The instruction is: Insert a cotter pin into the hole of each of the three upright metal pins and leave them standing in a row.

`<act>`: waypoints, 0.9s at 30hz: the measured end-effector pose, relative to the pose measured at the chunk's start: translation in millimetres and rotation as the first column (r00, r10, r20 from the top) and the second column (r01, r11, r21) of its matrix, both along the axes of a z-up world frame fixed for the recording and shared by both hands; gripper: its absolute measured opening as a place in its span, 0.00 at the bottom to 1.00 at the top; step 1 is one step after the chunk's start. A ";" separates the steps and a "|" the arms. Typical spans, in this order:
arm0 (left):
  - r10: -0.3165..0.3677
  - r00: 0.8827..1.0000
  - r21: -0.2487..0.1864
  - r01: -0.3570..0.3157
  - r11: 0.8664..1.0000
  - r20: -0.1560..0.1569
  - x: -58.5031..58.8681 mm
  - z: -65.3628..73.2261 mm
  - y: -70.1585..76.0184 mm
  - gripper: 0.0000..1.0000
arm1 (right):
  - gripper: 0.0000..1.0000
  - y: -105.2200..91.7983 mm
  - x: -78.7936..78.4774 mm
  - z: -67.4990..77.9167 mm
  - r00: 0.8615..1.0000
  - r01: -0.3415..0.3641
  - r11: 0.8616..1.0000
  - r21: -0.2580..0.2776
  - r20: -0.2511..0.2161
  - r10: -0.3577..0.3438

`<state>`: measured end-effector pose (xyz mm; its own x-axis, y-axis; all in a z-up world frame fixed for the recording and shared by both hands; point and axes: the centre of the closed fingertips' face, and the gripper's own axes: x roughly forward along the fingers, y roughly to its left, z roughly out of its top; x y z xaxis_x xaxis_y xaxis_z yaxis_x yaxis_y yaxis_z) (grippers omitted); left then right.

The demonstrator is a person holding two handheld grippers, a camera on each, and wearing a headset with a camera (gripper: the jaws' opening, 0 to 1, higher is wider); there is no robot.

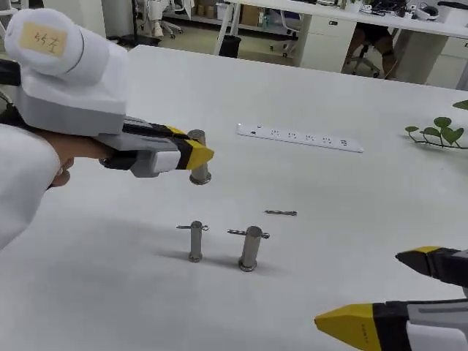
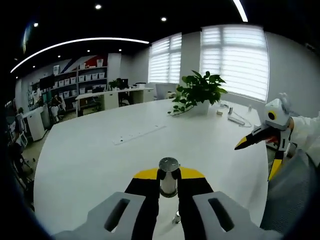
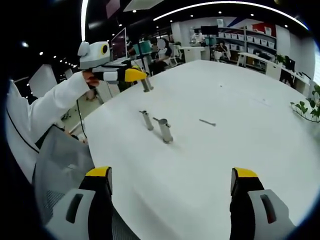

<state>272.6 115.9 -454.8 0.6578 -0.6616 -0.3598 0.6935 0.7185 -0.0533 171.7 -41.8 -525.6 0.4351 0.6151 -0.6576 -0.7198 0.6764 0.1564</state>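
White table (image 1: 329,292) carries: left pin (image 1: 195,243) and right pin (image 1: 250,252) upright, near; far pin (image 1: 199,176) upright behind them; loose cotter pin (image 1: 281,213) right; power strip (image 1: 300,137) far; plant sprig (image 1: 439,133) far right.

An office: desks (image 1: 344,13); shelving (image 2: 82,77); window blinds (image 2: 235,60).

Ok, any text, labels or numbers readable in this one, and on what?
Yellow label on top of the left gripper, which grips a metal pin: handwritten marks, too blurred to read.
Power strip: markings, if any, too small to read.
No other text.
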 end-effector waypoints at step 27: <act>-0.198 0.977 0.009 0.199 0.980 -0.079 -64.6 -30.9 -67.2 0.09 | 0.98 9.3 -14.9 7.6 0.998 -0.058 0.997 0.043 0.012 0.058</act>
